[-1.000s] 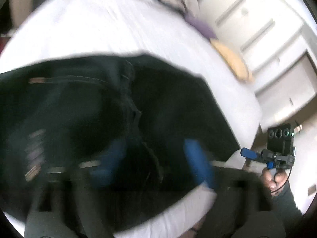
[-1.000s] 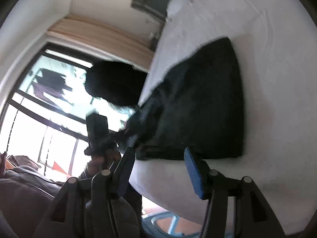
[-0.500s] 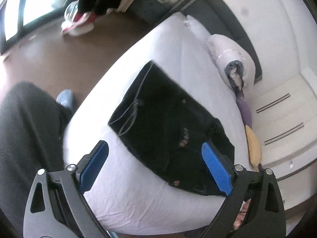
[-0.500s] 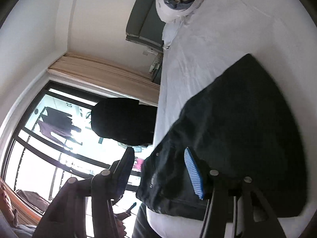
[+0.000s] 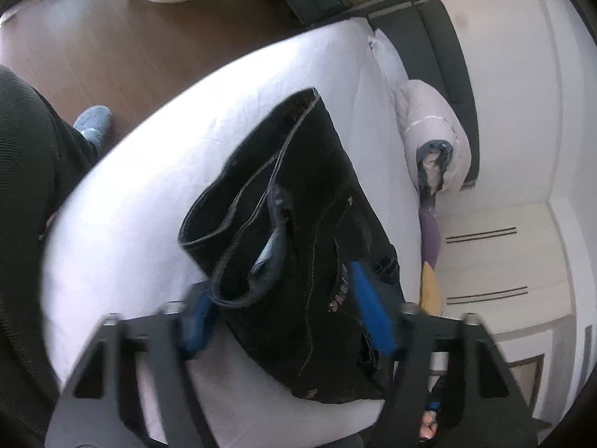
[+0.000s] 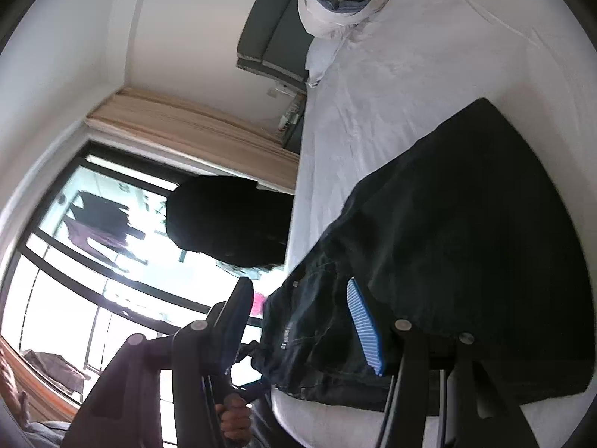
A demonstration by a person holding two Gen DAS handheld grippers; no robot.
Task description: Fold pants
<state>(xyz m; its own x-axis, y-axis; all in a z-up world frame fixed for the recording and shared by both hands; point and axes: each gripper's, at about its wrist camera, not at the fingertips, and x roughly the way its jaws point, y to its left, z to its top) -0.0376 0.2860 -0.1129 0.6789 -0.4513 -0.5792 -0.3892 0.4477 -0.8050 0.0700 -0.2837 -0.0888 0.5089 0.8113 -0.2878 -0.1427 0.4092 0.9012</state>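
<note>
Black folded pants (image 5: 298, 231) lie on the white bed (image 5: 149, 171), near its front edge. In the left wrist view the hem openings of the legs gape toward me. My left gripper (image 5: 283, 321) is open, its blue pads astride the near end of the pants. In the right wrist view the pants (image 6: 447, 246) show their waistband end at the bed's edge. My right gripper (image 6: 302, 321) is open, one pad over the waistband, the other off the bed's edge.
A rolled white duvet (image 5: 433, 138) and pillows lie at the head of the bed, with a purple and a yellow item (image 5: 431, 283) by the wall. White cupboards (image 5: 496, 261) stand right. Wooden floor, a window (image 6: 93, 261) and the person's head (image 6: 224, 220) lie beyond the bed.
My left gripper has moved down and forward onto the near end of the pants; the pants look more bunched, hems gaping. My right gripper has moved closer to the waistband.
</note>
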